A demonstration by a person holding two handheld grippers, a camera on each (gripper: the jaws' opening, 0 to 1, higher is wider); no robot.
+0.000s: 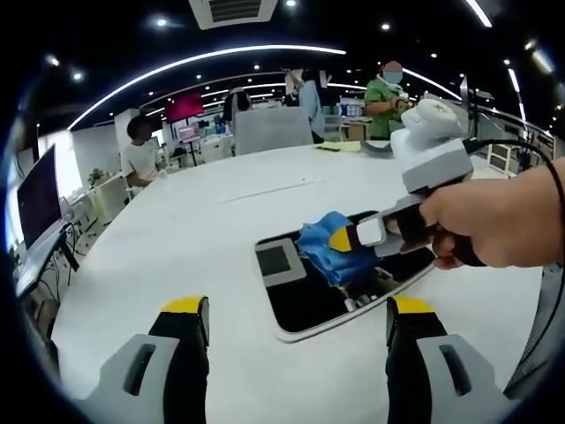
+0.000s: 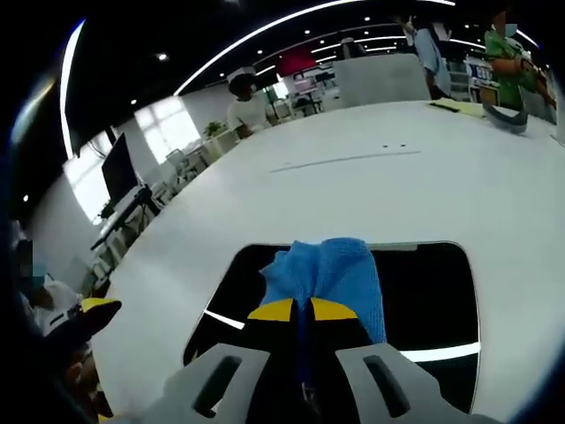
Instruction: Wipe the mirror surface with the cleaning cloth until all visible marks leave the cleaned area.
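Note:
A dark rectangular mirror (image 1: 305, 305) with a thin pale rim lies flat on the white table (image 1: 177, 230). A blue cleaning cloth (image 1: 325, 246) rests bunched on its glass. In the left gripper view my right gripper (image 1: 351, 238) reaches in from the right, held by a hand and shut on the cloth. My left gripper (image 1: 298, 309) hovers just short of the mirror's near edge, open and holding nothing. In the right gripper view my right gripper (image 2: 302, 309) pinches the blue cloth (image 2: 331, 269) over the mirror (image 2: 433, 300).
The table (image 2: 397, 185) stretches wide beyond the mirror. A grey curved object (image 2: 508, 119) and yellow sheets (image 2: 459, 106) lie near its far edge. Several people (image 1: 386, 93) and chairs are past it. Monitors (image 1: 37, 199) stand at the left.

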